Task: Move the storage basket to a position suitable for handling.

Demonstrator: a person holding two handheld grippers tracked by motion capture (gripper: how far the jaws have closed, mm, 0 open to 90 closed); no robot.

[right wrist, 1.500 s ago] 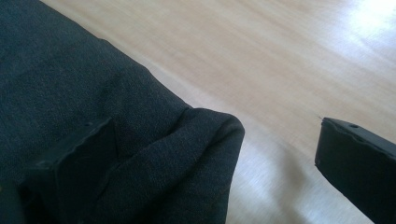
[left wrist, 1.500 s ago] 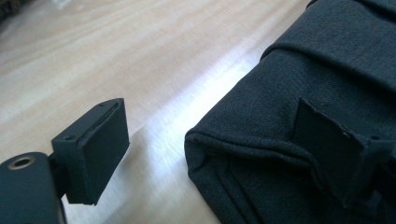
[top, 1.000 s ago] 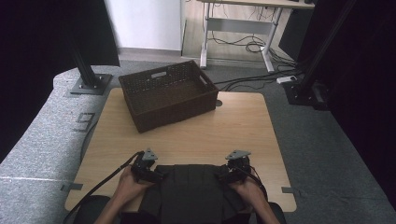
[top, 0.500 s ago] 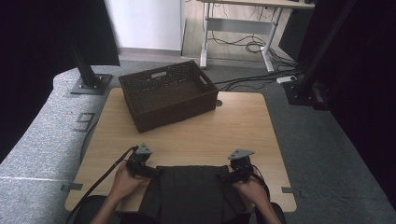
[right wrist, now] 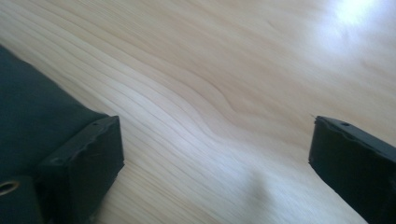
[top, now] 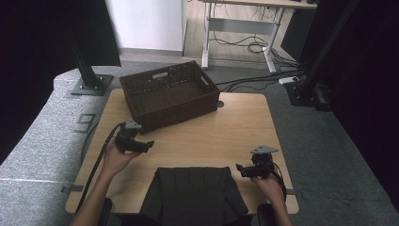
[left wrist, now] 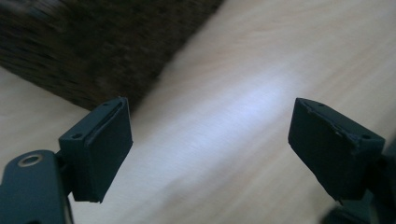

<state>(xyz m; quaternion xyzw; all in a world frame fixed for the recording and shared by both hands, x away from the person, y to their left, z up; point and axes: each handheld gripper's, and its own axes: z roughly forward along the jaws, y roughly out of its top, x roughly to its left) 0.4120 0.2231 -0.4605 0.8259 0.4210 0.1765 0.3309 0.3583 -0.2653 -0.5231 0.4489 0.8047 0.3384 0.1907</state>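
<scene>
High view: a folded dark cloth [top: 193,193] lies flat at the table's [top: 244,127] near edge, between two hands. The left gripper [top: 147,144] hovers beside a woven basket [top: 169,94]; the right gripper [top: 241,169] sits just right of the cloth, pointing towards it. Both hold nothing, their jaws narrowing slightly. A good next grasp would pinch both near corners evenly.

Left gripper view: parted jaws frame bare wood and the basket wall [left wrist: 93,51].

Right gripper view: parted jaws over wood, with the cloth's edge [right wrist: 32,121] at left.
</scene>
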